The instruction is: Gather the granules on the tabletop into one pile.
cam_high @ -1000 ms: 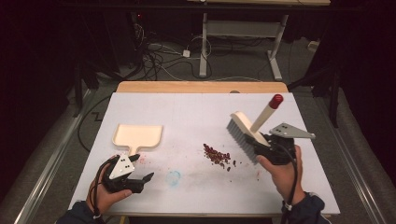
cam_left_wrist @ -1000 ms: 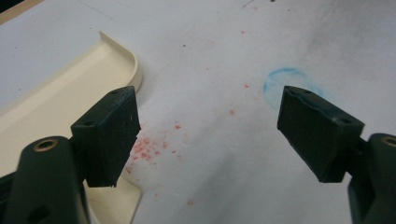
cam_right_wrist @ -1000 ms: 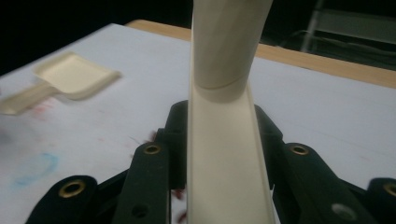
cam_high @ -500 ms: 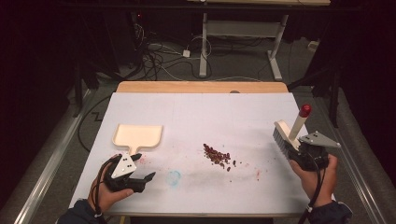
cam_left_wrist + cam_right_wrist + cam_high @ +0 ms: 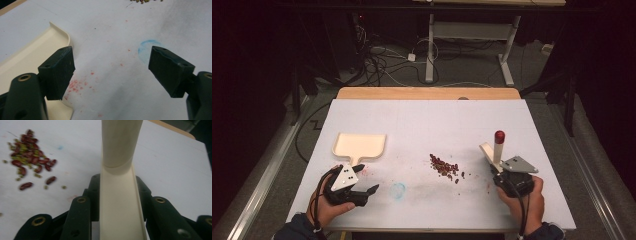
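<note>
A cream dustpan (image 5: 360,145) lies flat at the table's left, handle toward the person. My left gripper (image 5: 370,192) rests in front of it, open and holding nothing; in the left gripper view its jaws (image 5: 112,67) stand wide apart over bare paper, with the dustpan (image 5: 27,60) at the left. A pile of red and green beans (image 5: 443,166) lies mid-table. To its right my right gripper (image 5: 499,173) is shut on a cream hand brush (image 5: 496,150) with a red-tipped handle, held nearly upright. The right gripper view shows the brush (image 5: 120,202) clamped between the jaws and the beans (image 5: 30,162) at left.
The table is covered with white paper (image 5: 427,125) marked by a blue ring (image 5: 398,190) and red stains (image 5: 75,85) near the dustpan handle. Its wooden far edge (image 5: 427,93) shows at the back. Cables and desk legs lie on the floor beyond.
My right gripper swung the brush from the bean pile out to the right edge, then came partway back left; the brush now stands more upright. The left gripper stayed put.
</note>
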`<state>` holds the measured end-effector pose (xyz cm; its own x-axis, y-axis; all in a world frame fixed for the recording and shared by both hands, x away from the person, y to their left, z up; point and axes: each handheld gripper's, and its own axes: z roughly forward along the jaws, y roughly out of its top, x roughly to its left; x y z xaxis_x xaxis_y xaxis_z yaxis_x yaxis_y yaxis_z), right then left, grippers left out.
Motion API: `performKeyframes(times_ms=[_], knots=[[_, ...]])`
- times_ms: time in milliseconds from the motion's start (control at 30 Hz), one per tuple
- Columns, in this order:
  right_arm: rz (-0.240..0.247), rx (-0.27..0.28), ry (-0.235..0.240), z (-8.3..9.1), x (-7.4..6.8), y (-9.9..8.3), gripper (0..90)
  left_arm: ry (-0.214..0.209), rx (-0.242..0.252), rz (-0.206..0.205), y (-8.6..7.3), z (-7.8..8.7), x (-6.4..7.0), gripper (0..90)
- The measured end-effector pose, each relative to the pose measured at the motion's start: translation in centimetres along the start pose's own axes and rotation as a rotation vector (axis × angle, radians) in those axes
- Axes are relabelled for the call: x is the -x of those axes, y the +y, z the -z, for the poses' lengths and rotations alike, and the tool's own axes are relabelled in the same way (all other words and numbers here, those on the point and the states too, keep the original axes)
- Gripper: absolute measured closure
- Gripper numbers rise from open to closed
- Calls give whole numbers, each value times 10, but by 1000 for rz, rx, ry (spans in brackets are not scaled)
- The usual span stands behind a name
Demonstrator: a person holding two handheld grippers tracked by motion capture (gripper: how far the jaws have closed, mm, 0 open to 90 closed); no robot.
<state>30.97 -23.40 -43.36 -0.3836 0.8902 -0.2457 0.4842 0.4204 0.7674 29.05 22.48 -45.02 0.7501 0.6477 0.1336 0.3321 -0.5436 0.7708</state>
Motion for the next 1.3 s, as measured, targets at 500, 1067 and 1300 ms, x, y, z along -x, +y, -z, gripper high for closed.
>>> performKeyframes(times_ms=[500,1067,1300], knots=[[59,92,112,-17,-53,41,670,-3,-6,2,-1,-1,0,205],[252,221,705,32,-37,17,669,8,-12,8,-2,-1,-1,205],[294,150,829,-1,-52,9,669,0,-20,5,-2,-3,0,205]])
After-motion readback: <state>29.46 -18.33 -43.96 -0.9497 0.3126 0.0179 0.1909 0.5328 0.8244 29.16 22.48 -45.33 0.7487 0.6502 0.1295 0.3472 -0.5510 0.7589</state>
